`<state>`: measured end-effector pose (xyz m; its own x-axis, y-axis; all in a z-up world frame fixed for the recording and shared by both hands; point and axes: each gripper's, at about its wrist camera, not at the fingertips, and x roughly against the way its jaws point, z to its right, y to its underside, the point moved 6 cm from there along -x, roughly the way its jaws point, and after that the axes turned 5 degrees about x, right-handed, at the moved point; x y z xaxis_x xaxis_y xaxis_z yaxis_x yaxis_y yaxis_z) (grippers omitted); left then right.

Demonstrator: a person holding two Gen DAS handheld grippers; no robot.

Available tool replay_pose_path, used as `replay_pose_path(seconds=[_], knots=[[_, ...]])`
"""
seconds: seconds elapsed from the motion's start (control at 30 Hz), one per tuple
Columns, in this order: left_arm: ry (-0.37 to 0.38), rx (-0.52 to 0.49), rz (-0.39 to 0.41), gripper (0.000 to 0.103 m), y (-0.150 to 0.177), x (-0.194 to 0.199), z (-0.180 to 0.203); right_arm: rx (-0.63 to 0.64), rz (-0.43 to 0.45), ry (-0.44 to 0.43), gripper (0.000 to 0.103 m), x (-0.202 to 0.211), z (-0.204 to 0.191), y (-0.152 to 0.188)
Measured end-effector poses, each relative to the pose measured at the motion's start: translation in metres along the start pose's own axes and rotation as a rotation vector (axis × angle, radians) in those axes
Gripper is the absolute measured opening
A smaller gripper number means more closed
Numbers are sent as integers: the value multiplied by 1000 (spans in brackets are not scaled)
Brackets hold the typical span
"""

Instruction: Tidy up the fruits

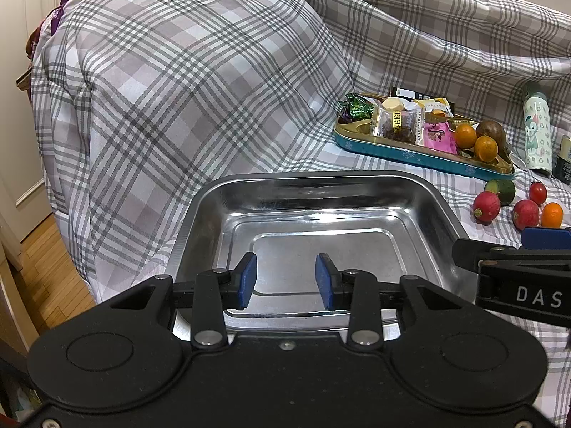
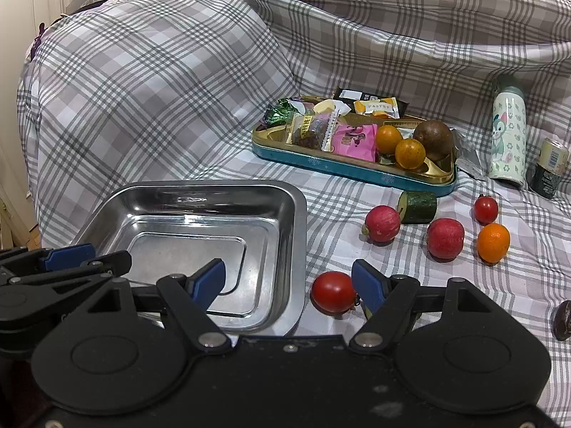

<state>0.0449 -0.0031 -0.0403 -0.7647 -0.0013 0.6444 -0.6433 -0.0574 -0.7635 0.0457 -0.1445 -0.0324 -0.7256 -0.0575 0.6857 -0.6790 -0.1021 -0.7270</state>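
Observation:
An empty steel tray (image 1: 421, 192) lies on the plaid cloth. My left gripper (image 1: 287, 281) hangs over the tray's near side, open, with nothing between its blue pads. My right gripper (image 2: 291, 285) is open too, straddling the tray's (image 2: 296, 214) right rim. A red tomato (image 2: 333, 292) lies on the cloth between its fingers, close to the right pad (image 2: 367, 285). Farther right lie two red round fruits (image 2: 382, 223) (image 2: 445, 238), a small orange (image 2: 493, 242), a small tomato (image 2: 485, 209) and a cucumber piece (image 2: 418, 207).
A teal and gold tin (image 2: 353, 169) behind the fruits holds wrapped snacks, two oranges and a brown fruit. A patterned bottle (image 2: 508, 135) and a dark jar (image 2: 549, 167) stand at the far right. The plaid cover rises steeply behind. Wooden floor (image 1: 46, 267) shows at the left.

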Motion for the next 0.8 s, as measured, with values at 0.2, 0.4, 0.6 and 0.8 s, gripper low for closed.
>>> replay_pose_path(seconds=[0.2, 0.4, 0.6, 0.8], knots=[[0, 1, -1, 45, 0, 0, 0, -1, 3, -2, 79, 0, 0, 0], [1, 0, -1, 45, 1, 0, 1, 1, 2, -2, 79, 1, 0, 0], [4, 1, -4, 45, 3, 0, 2, -1, 2, -2, 79, 0, 0, 0], [7, 2, -7, 45, 2, 0, 2, -3, -2, -3, 79, 0, -1, 1]])
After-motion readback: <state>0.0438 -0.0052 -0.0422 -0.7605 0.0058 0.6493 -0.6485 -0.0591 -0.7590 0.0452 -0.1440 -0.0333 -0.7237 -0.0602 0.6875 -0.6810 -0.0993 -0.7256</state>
